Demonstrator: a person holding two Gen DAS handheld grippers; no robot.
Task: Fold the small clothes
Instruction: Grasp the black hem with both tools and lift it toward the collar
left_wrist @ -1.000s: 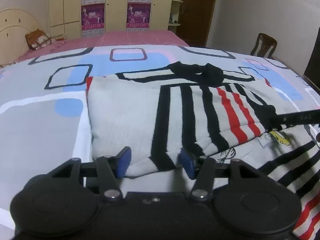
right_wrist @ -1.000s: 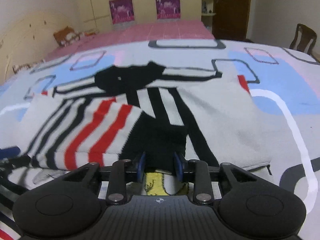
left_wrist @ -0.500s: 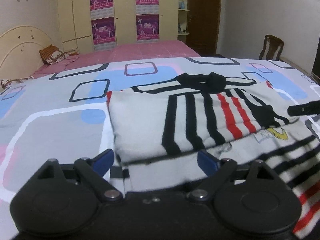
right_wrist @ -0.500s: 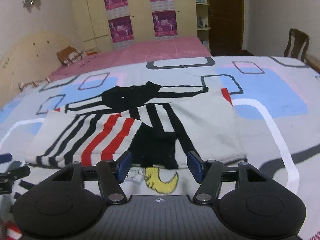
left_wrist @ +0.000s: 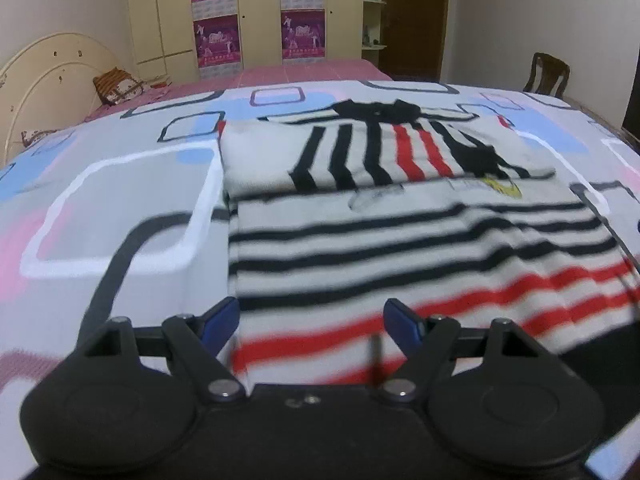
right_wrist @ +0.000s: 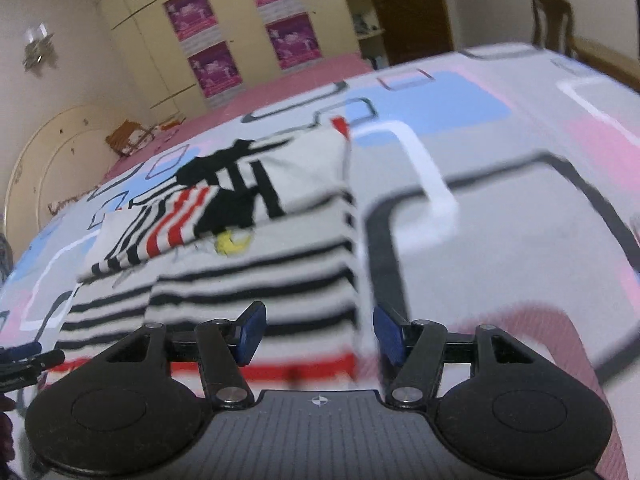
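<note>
A white sweater (left_wrist: 400, 240) with black and red stripes lies flat on the patterned bed cover (left_wrist: 120, 200). Both sleeves (left_wrist: 360, 152) are folded across its chest below the black collar (left_wrist: 376, 110), partly covering a yellow print (left_wrist: 504, 188). My left gripper (left_wrist: 312, 316) hovers over the hem's left corner; its jaws are closing, the pads pressing on nothing. My right gripper (right_wrist: 319, 330) stands open over the sweater (right_wrist: 248, 288) at its right hem edge, gripping nothing. The left gripper (right_wrist: 24, 356) shows at the far left of the right wrist view.
A cream headboard (left_wrist: 48, 76) and a pillow (left_wrist: 118, 86) are at the far left. A wardrobe with purple posters (left_wrist: 256, 20) stands behind the bed, a wooden chair (left_wrist: 546, 74) at the right. The bed's near edge drops off dark at lower right (left_wrist: 600, 360).
Both grippers let go of the folded sleeves, opened, and drew back toward the hem. The sleeves stay folded across the chest. The right wrist view has tilted.
</note>
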